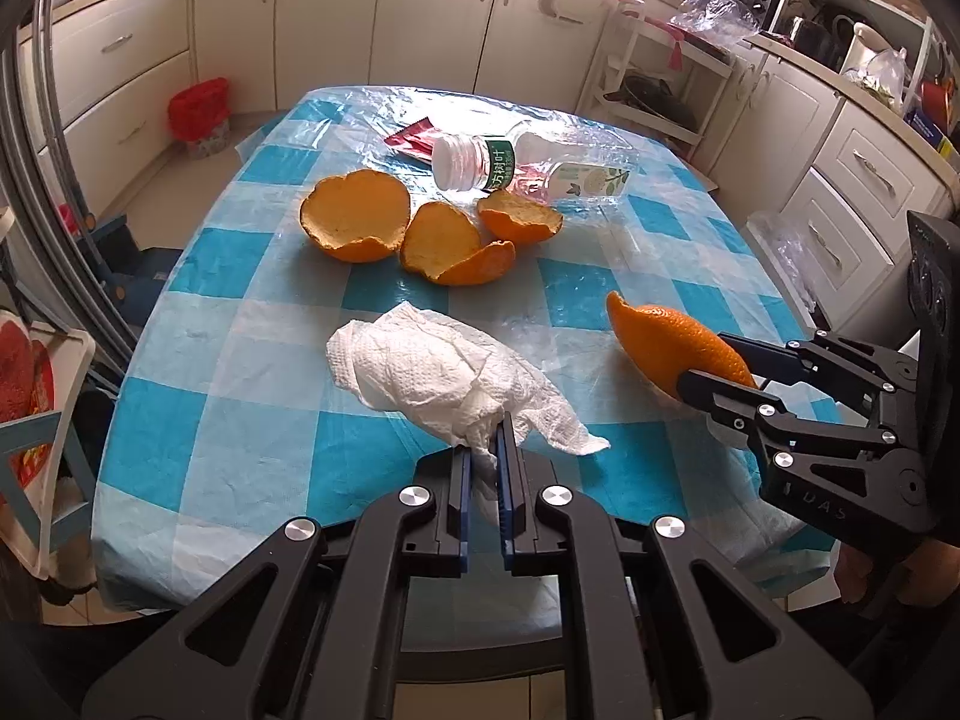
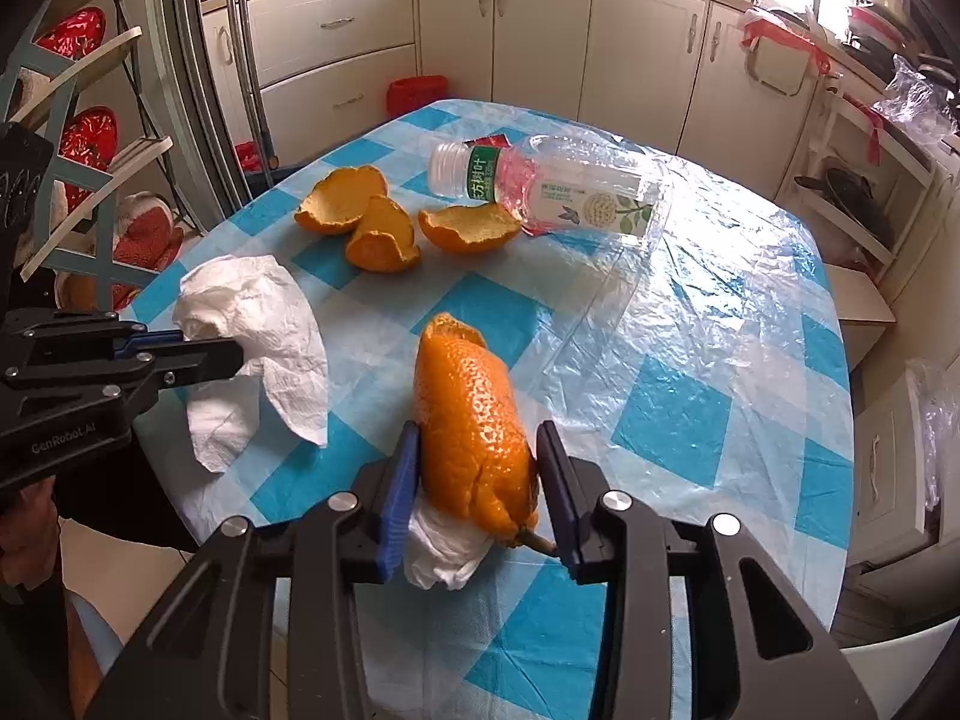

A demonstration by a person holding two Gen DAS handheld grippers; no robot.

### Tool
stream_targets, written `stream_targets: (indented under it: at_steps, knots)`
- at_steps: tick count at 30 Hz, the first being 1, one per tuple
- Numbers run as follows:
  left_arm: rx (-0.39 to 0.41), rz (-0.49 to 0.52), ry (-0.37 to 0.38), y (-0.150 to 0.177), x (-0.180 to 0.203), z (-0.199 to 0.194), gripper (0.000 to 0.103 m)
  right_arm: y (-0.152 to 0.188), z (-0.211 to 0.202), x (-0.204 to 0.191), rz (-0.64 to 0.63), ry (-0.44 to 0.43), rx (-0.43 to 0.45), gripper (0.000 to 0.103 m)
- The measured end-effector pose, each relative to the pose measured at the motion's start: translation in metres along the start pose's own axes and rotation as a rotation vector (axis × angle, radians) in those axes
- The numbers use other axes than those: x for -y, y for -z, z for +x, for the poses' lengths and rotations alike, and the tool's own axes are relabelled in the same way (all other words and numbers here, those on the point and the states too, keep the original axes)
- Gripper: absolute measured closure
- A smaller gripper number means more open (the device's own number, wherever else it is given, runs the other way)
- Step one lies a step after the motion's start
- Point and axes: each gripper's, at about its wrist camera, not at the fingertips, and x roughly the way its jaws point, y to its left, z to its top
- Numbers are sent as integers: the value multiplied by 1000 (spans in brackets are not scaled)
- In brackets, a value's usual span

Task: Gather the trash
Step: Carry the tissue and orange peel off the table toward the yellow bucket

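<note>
My left gripper point(image 1: 486, 450) is shut on the near end of a crumpled white paper towel point(image 1: 432, 360), which lies on the blue-and-white checked table point(image 1: 240, 420). In the right wrist view that same gripper point(image 2: 222, 351) comes in from the left, with the towel point(image 2: 264, 324) hanging from it. A long curled orange peel point(image 2: 468, 420) sits between the pads of my right gripper point(image 2: 478, 432). The jaws stand apart, with a thin gap at the right pad. A small white tissue wad point(image 2: 444, 552) lies under the peel. Seen from the left wrist, the right gripper point(image 1: 705, 363) brackets the peel point(image 1: 660, 342).
Three more peel pieces point(image 1: 357, 219) point(image 1: 450, 246) point(image 1: 519, 216), a lying plastic bottle point(image 1: 510, 165) and a red wrapper point(image 1: 414, 138) sit at mid-table. Crinkled clear plastic point(image 2: 720, 300) covers the right side. A red bin point(image 1: 201, 114) stands on the floor by the cabinets.
</note>
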Motion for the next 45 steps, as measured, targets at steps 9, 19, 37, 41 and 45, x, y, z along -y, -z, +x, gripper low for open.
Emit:
stream_targets:
  at_steps: [9, 19, 37, 41, 45]
  knots:
    - [-4, 3, -3, 1, 0, 1, 96, 2, -4, 7, 17, 9, 2, 66]
    - [-4, -5, -4, 0, -2, 2, 96, 1, -4, 6, 7, 8, 1, 66]
    - [40, -19, 70, -7, 8, -10, 96, 12, -29, 30, 63, 9, 45, 66]
    - [52, 34, 114, -11, 34, -14, 96, 19, -42, 45, 93, 31, 64, 66]
    - [41, 105, 178, -11, 77, -14, 96, 42, -66, 85, 193, 94, 89, 66]
